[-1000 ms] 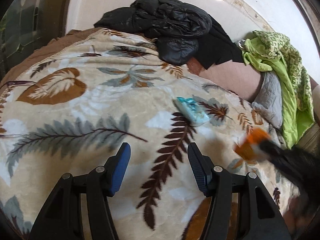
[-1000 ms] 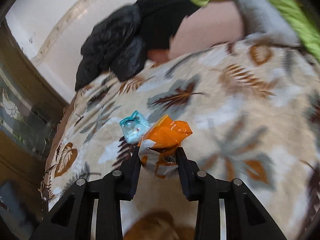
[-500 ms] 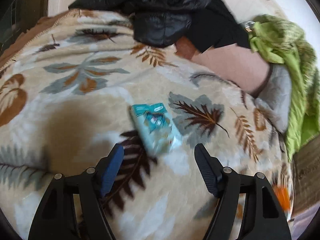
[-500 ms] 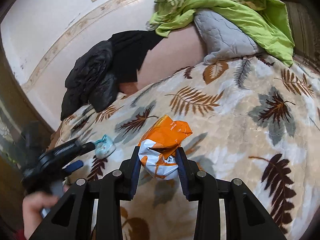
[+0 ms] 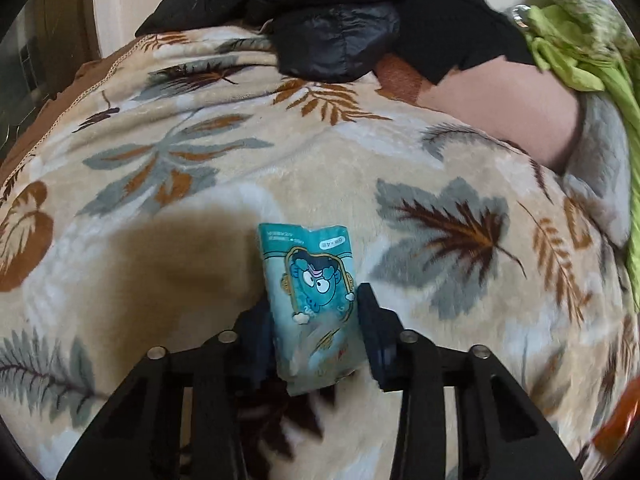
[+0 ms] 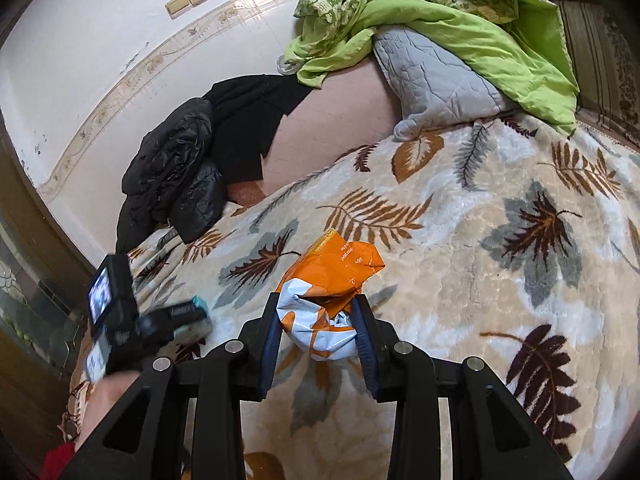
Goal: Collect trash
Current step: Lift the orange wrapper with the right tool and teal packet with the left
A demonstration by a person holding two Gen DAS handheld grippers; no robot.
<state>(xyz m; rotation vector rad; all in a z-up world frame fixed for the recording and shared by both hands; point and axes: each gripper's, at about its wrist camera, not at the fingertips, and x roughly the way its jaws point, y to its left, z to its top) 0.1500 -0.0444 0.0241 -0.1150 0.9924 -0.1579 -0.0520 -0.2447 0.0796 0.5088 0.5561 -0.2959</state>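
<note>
Left wrist view is showing the left gripper (image 5: 314, 330) over the blanket (image 5: 400, 168), its jaws closing with the teal packet (image 5: 310, 300) standing between them. Both pads are appearing to sit against the packet's sides, one on each; whether the grip is firm cannot be told. The packet's lower half is lying between the jaws, and its upper half is projecting beyond the fingertips toward the black jacket (image 5: 336, 40). It is resting on the blanket, not yet lifted by any sign visible.

Right wrist view is showing the right gripper (image 6: 318, 324) clamping the crumpled orange bag (image 6: 328, 288), held clear above the blanket (image 6: 460, 280). The bag's white lower part is sitting between the pads; its orange top is sticking out past the fingertips. At the left of that view the left gripper (image 6: 188, 316) is sitting down at the blanket on the teal packet (image 6: 199, 303).

Judgement: one item is secured and a second is being taken. No bin or bag for the trash is visible, so depositing both is remaining. No further litter is showing on the blanket.
</note>
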